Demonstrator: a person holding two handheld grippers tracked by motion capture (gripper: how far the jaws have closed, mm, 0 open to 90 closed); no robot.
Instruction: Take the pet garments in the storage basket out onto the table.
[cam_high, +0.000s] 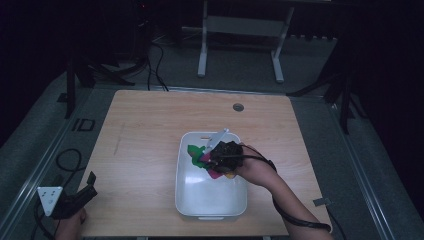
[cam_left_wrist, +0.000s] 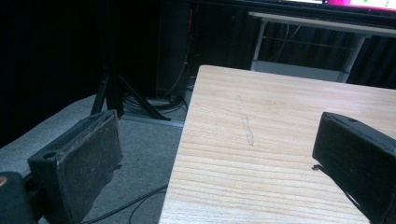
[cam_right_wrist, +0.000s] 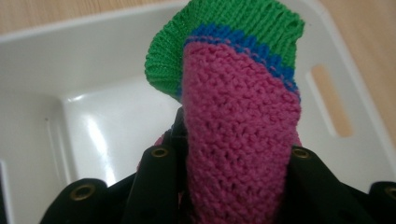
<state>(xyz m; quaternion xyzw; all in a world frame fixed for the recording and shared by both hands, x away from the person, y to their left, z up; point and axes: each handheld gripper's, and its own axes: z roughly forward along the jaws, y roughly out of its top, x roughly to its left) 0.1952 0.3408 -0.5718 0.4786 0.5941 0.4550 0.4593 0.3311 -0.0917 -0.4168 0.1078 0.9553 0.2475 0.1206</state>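
High view: the white bin (cam_high: 210, 192) sits just right of the desk (cam_high: 145, 135) centre. The right gripper (cam_high: 216, 159) hangs over the bin's far half, at about one o'clock from the bin's middle, with a knitted cloth (cam_high: 199, 152) of green, blue and pink bunched at its tip. The left gripper (cam_high: 75, 200) rests at the desk's seven o'clock corner, well apart from the bin.

Left gripper view: the jaws stand wide apart with nothing between them, over bare desk edge.

Right gripper view: the jaws are clamped on the knitted cloth (cam_right_wrist: 233, 126), its pink body pinched between them and its green cuff standing up at twelve o'clock, above the bin floor (cam_right_wrist: 102, 126). The step looks like lifting the cloth out or setting it in; either way, keeping the grip firm and moving straight up or down should stop the cuff snagging the bin wall.
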